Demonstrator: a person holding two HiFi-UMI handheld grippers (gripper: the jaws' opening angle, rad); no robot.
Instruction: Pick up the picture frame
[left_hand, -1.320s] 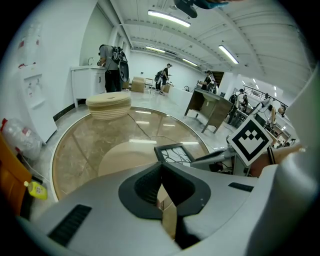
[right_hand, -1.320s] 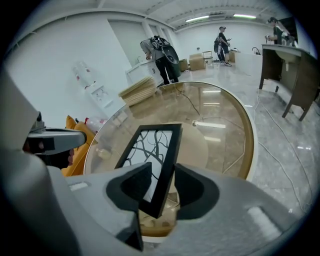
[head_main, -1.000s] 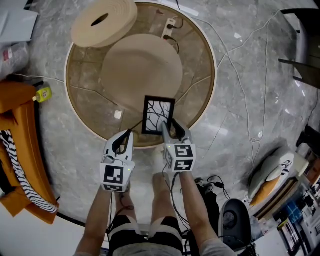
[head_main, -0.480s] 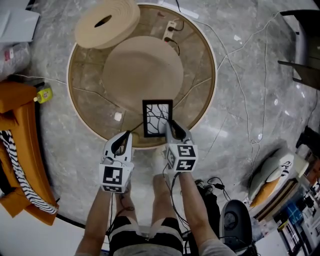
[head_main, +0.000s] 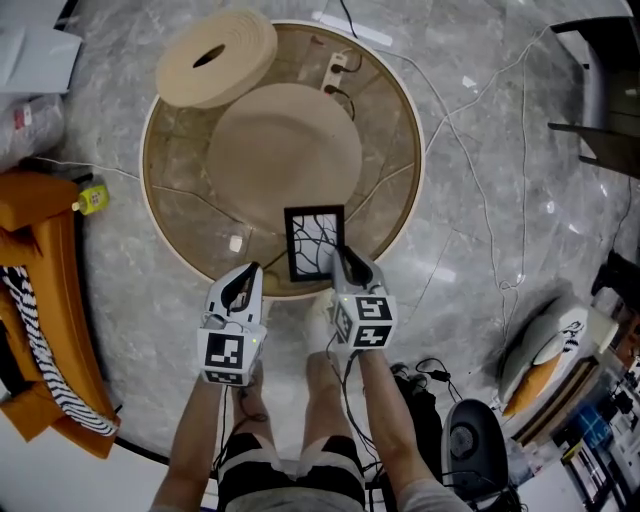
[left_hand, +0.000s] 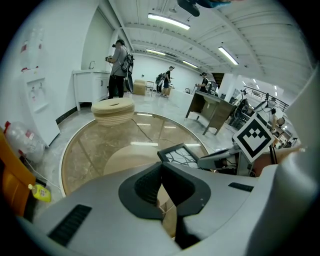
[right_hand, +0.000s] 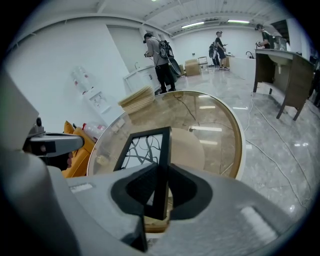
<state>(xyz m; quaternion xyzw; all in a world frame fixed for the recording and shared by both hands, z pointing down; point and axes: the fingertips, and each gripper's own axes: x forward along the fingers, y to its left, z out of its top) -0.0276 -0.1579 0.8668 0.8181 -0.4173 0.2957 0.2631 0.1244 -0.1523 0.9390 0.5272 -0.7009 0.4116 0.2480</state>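
The picture frame (head_main: 314, 242), black-edged with a white branch pattern, is at the near edge of the round glass table (head_main: 420, 160). My right gripper (head_main: 341, 264) is shut on the frame's lower right edge. In the right gripper view the frame (right_hand: 144, 148) stands edge-on between the pads (right_hand: 141, 188), and the right gripper (right_hand: 161, 194) clamps it. My left gripper (head_main: 247, 279) hovers just left of the frame, jaws together and holding nothing. The left gripper view shows the left gripper (left_hand: 160, 181) shut, with the frame (left_hand: 180, 154) beyond it to the right.
A thick beige ring-shaped roll (head_main: 215, 58) lies on the table's far left. A round beige base (head_main: 285, 148) shows under the glass. A white power strip (head_main: 338, 64) and cables lie at the far side. An orange seat (head_main: 35, 300) stands left. People stand far off.
The right gripper's jaws have closed from wide open onto the frame's right edge. The frame has straightened slightly. The left gripper has stayed where it was.
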